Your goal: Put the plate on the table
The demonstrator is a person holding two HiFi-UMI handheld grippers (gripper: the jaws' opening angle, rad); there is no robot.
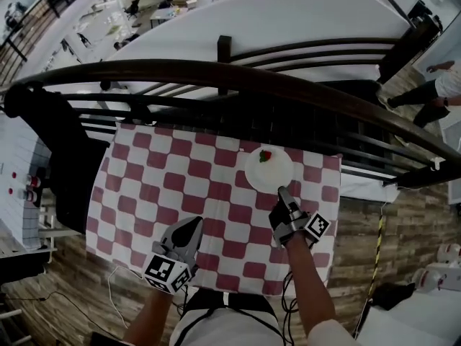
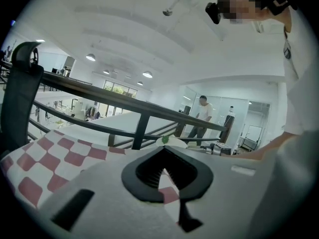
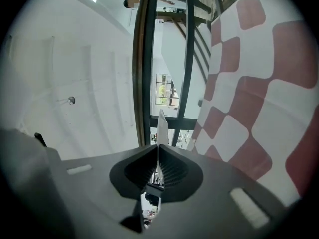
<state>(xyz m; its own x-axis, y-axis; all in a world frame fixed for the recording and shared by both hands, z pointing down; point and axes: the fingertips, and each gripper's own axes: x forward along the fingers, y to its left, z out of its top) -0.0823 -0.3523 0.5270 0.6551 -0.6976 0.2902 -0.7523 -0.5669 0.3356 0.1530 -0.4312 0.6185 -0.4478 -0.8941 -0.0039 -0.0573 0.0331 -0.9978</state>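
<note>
Beside the dark railing (image 1: 216,74) of the upper floor, the tabletop (image 1: 137,193), covered in red-and-white checks, takes up most of the space in front of the person. The white plate (image 1: 274,177) is over its far right part, on the railing side. The right hand-held gripper (image 1: 282,192) has the plate by its near rim. In the right gripper view the jaws are all but together, with the thin white edge pinched between them. The left hand-held gripper (image 1: 197,223) hangs over the near middle of the tabletop, well apart from the plate, its jaws closed tip to tip on nothing.

I'd say this is the setting-down step, and close to its end. The plate looks level and very low, but I can't tell from here whether its underside already touches the tabletop. As I judge it, the next move calls for laying the plate flat if it isn't there yet. Then the jaws should part and the right hand-held gripper draw straight back, so the rim is neither dragged nor tipped.

Only the plate holds anything. One small red fruit (image 1: 266,156) with a green top, a strawberry by the look of it, lies near the far rim. The rest of the plate is bare. A tilt could roll the fruit off.
</note>
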